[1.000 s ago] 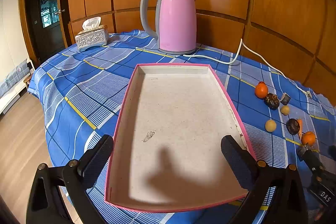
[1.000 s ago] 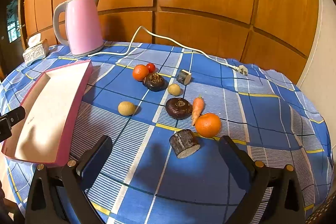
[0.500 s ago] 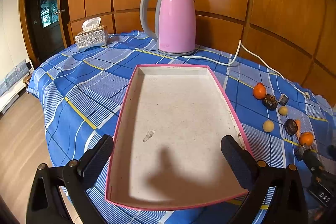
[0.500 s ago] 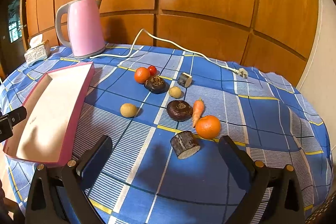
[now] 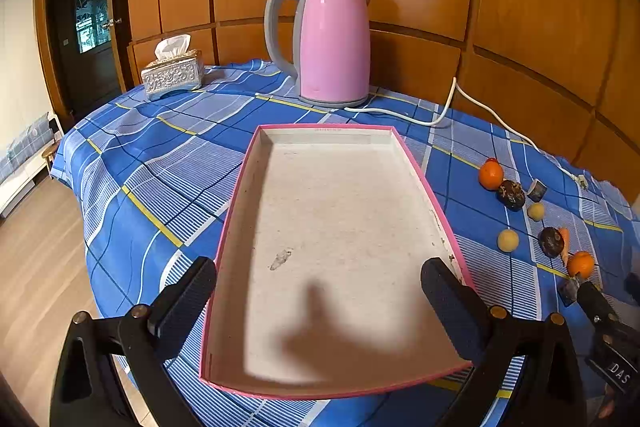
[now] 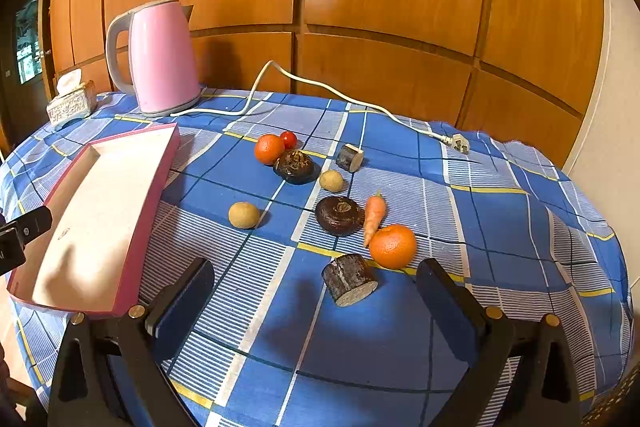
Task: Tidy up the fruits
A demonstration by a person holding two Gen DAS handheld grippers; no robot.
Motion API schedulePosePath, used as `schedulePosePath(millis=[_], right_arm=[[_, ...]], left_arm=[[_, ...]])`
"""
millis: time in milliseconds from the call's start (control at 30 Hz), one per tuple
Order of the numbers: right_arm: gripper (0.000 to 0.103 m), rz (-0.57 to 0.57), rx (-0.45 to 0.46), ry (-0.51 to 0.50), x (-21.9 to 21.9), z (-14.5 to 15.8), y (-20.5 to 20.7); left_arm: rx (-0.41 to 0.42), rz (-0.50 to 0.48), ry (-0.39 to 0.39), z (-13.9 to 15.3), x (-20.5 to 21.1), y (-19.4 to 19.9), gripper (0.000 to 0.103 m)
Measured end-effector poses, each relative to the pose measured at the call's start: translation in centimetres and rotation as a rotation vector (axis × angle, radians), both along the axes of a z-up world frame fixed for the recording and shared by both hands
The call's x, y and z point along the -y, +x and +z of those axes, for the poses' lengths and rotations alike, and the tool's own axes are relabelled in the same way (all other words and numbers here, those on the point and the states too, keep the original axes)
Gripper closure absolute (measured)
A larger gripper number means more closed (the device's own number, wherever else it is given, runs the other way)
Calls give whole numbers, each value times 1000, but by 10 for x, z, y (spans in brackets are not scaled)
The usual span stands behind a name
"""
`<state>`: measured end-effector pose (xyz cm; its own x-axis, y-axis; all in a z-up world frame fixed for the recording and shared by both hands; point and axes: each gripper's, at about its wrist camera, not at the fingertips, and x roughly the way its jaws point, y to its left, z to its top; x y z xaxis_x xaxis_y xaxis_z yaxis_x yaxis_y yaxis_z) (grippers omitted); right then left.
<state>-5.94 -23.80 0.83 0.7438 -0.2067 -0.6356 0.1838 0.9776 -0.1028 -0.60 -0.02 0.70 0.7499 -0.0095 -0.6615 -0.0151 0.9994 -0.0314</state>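
From the left wrist, the left hand-held gripper (image 5: 320, 311) gapes wide over the shallow pink-rimmed cardboard tray (image 5: 416, 171), whose long axis runs away toward the pink electric kettle (image 5: 334, 41). The fruit at the far right looks tiny and hard to identify.

From the right wrist, the right hand-held gripper (image 6: 314, 301) stands wide and empty above the blue checked table (image 6: 500, 211). The small orange carrot (image 6: 374, 215) points its tip toward the camera, touching the round orange tangerine (image 6: 393, 246). The cut dark log piece (image 6: 350, 279) lies nearest.
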Motion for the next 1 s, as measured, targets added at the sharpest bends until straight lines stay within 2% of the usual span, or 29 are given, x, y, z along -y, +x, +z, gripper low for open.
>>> schedulePosePath(millis=[733,1000], right_arm=[[0,-11,21,2,4,5,-2],[0,-84,35,19,28,8,-2]], left_arm=[[-4,-11,1,1,4,0,0],[-12,-33,2,-3,8,2,0]])
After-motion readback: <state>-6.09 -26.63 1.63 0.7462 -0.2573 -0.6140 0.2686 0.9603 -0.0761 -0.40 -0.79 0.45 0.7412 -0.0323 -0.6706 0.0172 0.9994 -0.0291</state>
